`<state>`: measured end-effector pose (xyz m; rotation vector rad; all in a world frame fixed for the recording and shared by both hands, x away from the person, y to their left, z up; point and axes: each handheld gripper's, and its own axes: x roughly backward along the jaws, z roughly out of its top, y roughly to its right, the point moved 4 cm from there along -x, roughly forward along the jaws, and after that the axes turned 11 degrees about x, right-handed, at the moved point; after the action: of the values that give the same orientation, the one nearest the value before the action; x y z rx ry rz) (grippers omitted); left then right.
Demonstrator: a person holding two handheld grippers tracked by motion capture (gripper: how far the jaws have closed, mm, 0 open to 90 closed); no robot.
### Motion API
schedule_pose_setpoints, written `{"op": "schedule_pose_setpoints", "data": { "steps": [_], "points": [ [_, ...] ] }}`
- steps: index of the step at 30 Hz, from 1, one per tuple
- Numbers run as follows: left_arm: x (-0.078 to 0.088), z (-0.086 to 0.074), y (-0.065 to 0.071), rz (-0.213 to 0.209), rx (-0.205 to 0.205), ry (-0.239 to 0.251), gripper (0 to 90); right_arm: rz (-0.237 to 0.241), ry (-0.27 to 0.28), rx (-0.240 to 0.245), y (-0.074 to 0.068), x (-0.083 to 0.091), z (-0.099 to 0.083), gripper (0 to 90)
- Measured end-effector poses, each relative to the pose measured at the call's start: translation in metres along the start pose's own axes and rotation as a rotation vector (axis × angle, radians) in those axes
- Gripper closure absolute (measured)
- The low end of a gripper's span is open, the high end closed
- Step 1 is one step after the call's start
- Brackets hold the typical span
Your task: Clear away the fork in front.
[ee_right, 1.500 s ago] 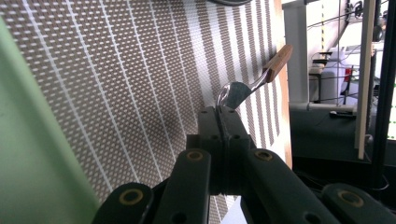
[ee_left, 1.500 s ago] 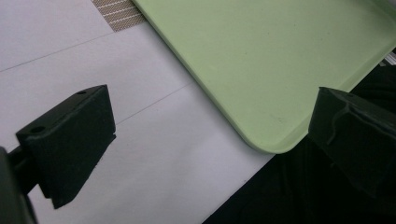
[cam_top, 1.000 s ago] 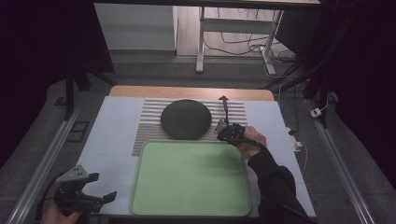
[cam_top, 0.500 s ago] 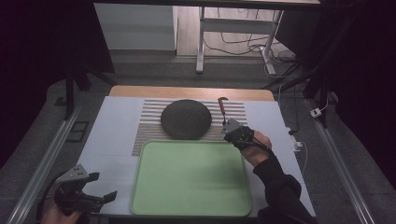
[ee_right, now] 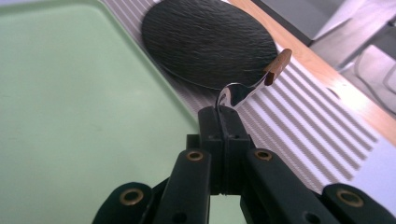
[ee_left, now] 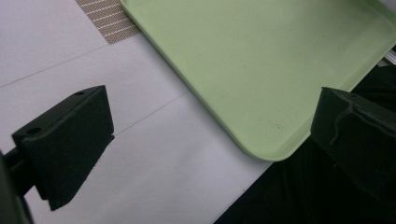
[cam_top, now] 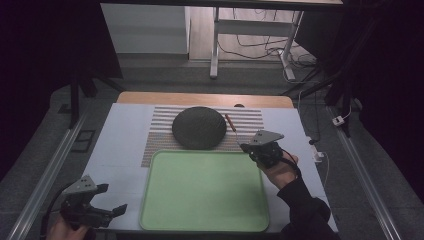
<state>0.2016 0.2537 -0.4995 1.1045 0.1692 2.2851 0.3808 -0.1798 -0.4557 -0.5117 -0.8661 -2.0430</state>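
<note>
My right gripper point(cam_top: 246, 147) is shut on the metal bowl end of a spoon point(cam_top: 230, 123) at the green tray's far right corner. In the right gripper view the spoon point(ee_right: 252, 86) curves up from the closed jaws, and its brown wooden handle points toward the round black plate point(ee_right: 208, 39). The plate point(cam_top: 198, 127) lies on a striped mat just beyond the tray point(cam_top: 200, 200). My left gripper point(cam_top: 114, 198) is open at the tray's near left corner, above the white table. Its two fingers point(ee_left: 70, 135) stand wide apart with nothing between them.
The striped mat point(cam_top: 250, 120) covers the middle of the white table behind the tray. A wooden strip point(cam_top: 205, 99) edges the far side. Metal rails point(cam_top: 50, 170) run along both sides. A cable and plug point(cam_top: 339, 120) lie on the floor to the right.
My right gripper has drifted slightly right and toward the person. The spoon it holds has tipped from nearly upright to a lower slant, handle leaning left. The left gripper has stayed still.
</note>
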Motion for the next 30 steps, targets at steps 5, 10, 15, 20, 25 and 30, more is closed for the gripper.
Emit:
{"op": "schedule_pose_setpoints", "data": {
  "steps": [5, 10, 15, 20, 25, 30],
  "points": [
    [-0.002, 0.002, 0.002, -0.016, -0.006, -0.005, 0.0, 0.077, 0.074, -0.055, -0.008, 0.013, -0.002, 90.0],
    [-0.006, 0.004, 0.005, -0.043, -0.013, -0.022, 0.0, 0.12, 0.11, -0.078, -0.016, 0.022, -0.003, 90.0],
    [-0.011, 0.009, 0.009, -0.059, -0.047, -0.009, 0.0, 0.158, 0.132, -0.093, -0.023, 0.028, -0.005, 90.0],
    [-0.016, 0.014, 0.012, -0.07, -0.057, -0.02, 0.0, 0.201, 0.166, -0.095, -0.031, 0.033, -0.005, 90.0],
    [-0.025, 0.02, 0.017, -0.119, -0.084, -0.028, 0.0, 0.231, 0.179, -0.104, -0.04, 0.036, -0.005, 90.0],
    [-0.034, 0.028, 0.022, -0.161, -0.105, -0.02, 0.0, 0.266, 0.188, -0.09, -0.05, 0.038, -0.004, 90.0]
  ]
}}
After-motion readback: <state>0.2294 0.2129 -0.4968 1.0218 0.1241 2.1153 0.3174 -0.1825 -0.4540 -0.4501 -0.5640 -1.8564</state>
